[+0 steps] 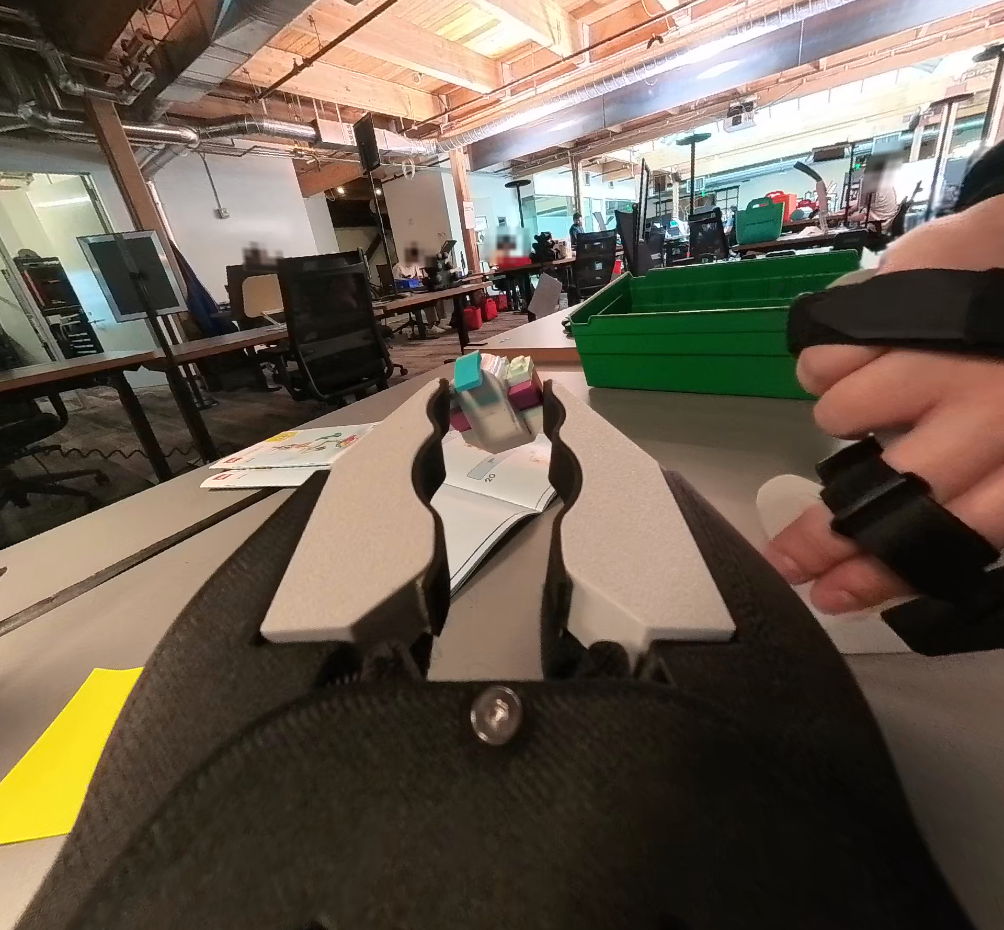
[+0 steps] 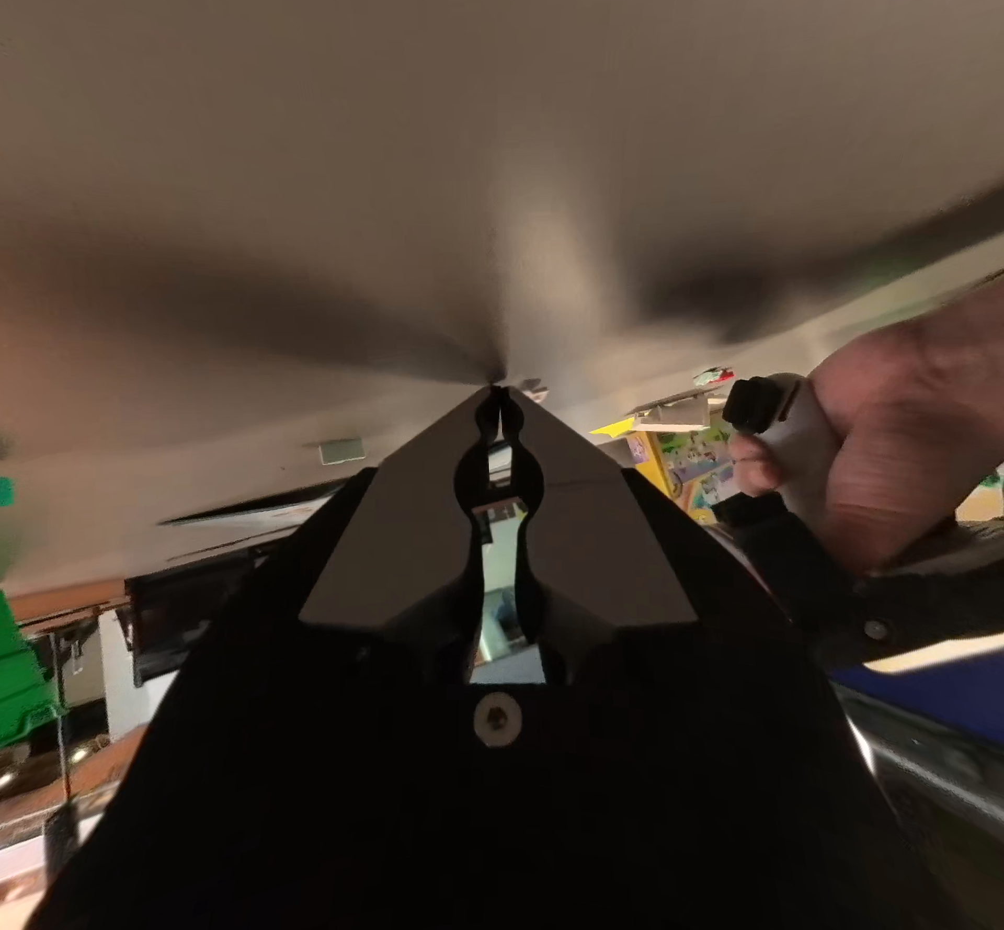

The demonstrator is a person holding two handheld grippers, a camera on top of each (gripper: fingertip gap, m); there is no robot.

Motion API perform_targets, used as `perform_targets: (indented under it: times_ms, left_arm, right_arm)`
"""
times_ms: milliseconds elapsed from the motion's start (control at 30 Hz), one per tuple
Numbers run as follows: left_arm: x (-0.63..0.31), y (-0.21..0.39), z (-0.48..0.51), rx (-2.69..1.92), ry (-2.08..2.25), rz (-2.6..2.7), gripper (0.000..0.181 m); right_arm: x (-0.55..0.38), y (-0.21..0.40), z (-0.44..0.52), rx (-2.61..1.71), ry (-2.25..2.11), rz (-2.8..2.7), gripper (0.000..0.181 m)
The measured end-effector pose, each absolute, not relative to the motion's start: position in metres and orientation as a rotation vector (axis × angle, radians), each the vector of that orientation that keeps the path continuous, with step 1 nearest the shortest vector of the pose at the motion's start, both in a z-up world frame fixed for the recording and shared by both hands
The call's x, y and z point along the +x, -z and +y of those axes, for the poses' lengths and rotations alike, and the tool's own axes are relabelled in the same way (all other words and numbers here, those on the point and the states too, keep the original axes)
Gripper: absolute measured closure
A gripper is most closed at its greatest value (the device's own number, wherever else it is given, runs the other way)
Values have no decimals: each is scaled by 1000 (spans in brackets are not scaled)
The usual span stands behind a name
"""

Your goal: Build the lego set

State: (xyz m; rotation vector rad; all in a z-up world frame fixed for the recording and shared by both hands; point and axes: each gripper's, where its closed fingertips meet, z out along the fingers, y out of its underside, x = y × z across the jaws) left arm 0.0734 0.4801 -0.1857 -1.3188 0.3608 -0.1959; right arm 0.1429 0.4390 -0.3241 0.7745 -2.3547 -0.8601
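Note:
My left gripper (image 1: 493, 399) is shut on a small lego assembly (image 1: 489, 417) of teal, white, magenta and pale green bricks, held tilted above the open instruction booklet (image 1: 491, 515) on the grey table (image 1: 706, 447). In the right wrist view the picture is turned upside down and blurred. My right gripper (image 2: 495, 389) has its tips pressed together against the grey table surface (image 2: 489, 143), with nothing visible between them. A small piece (image 2: 535, 387) lies just beside the tips. A hand (image 1: 891, 415) holds the right gripper's black handle at the right.
Stacked green trays (image 1: 695, 344) stand at the back right of the table. Two closed booklets (image 1: 282, 455) lie at the left, and a yellow sheet (image 1: 60, 762) lies near the front left edge. A colourful lego box (image 2: 690, 461) shows in the right wrist view. Across from one pair of fingers to the other is roughly 15 centimetres.

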Motion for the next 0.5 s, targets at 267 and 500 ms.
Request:
perform_targets:
  times_ms: [267, 500]
  left_arm:
    - [70, 184, 479, -1313, 191, 351, 148]
    - [67, 184, 479, -1313, 189, 341, 148]
  right_arm:
    - [138, 314, 435, 211, 609, -2452, 158]
    - [132, 311, 428, -1041, -264, -2424, 159]
